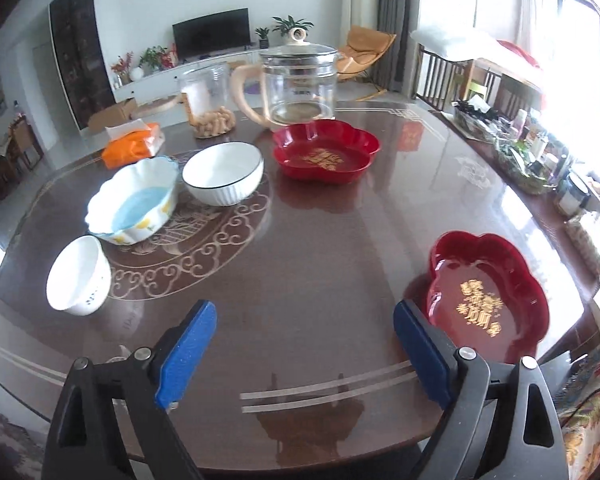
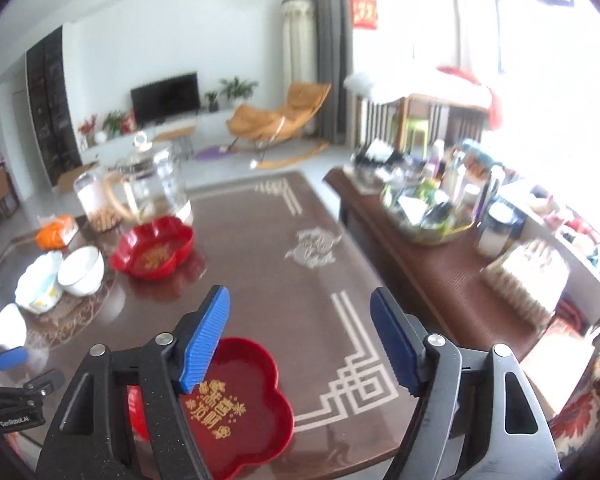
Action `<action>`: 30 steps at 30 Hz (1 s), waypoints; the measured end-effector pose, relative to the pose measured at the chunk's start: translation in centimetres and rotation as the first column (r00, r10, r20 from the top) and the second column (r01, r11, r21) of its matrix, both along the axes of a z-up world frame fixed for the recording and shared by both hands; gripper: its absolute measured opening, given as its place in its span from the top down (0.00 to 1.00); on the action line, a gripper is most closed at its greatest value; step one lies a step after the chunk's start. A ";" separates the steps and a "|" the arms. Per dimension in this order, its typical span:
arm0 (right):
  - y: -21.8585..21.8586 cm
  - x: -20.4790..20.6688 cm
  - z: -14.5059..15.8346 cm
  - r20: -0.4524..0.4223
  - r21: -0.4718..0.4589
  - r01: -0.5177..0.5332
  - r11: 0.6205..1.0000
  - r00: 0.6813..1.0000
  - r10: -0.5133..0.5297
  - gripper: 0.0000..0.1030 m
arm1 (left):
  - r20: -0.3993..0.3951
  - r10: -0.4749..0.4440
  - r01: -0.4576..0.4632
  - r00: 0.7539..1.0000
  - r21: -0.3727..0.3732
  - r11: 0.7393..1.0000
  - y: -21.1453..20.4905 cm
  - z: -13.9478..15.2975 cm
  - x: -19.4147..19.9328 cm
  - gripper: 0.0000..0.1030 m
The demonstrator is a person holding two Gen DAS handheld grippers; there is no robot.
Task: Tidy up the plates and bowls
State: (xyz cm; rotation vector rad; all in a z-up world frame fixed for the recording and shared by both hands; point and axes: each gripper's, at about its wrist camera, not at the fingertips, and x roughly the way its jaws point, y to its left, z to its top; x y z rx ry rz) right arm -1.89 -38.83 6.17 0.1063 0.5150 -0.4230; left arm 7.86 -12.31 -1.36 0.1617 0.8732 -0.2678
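Observation:
In the left wrist view my left gripper (image 1: 304, 316) stands open over bare tabletop, nothing between its blue pads. A red flower-shaped plate (image 1: 488, 300) lies just right of its right finger. A second red plate (image 1: 326, 154) sits farther back. To the left are a white ribbed bowl (image 1: 223, 174), a scalloped bowl with a blue inside (image 1: 134, 200) and a small white bowl (image 1: 78, 276). My right gripper (image 2: 300, 304) is open and empty above the table, and the near red plate (image 2: 244, 412) lies under its left finger.
A glass kettle (image 1: 298, 88), a clear jar of snacks (image 1: 208, 100) and an orange tissue pack (image 1: 134, 144) stand at the table's far side. A low side table (image 2: 440, 280) crowded with bottles runs along the right. The brown table's (image 1: 300, 404) front edge is close below the grippers.

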 end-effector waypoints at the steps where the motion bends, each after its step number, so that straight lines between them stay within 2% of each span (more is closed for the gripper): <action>1: 1.1 -0.7 0.0 0.032 -0.006 0.003 1.000 0.999 -0.003 0.25 | 0.003 0.010 -0.011 1.000 0.023 1.000 0.7 -0.4 0.0 0.13; 4: 4.8 -1.8 -1.0 0.076 0.011 -0.029 1.000 0.997 0.028 0.25 | 0.003 0.048 -0.048 0.999 0.055 0.997 2.9 -1.6 -0.3 0.13; 8: 9.5 -1.2 -3.2 0.042 0.028 -0.110 0.994 0.993 0.108 0.25 | -0.001 0.103 -0.103 0.995 0.044 0.994 5.7 -2.2 -0.6 0.13; 15: 15.0 -0.1 -3.7 0.005 -0.064 -0.197 0.978 0.980 0.198 0.25 | 0.029 0.183 -0.185 0.983 0.038 0.982 8.7 -2.1 -1.0 0.13; 25: 17.3 0.7 -4.1 -0.028 -0.064 -0.229 0.971 0.973 0.227 0.25 | 0.041 0.213 -0.215 0.976 0.063 0.975 10.0 -2.8 -0.6 0.13; 30: 18.0 1.3 -4.5 -0.040 -0.055 -0.246 0.968 0.969 0.244 0.25 | 0.004 0.202 -0.202 0.979 0.053 0.978 10.3 -3.7 -0.1 0.13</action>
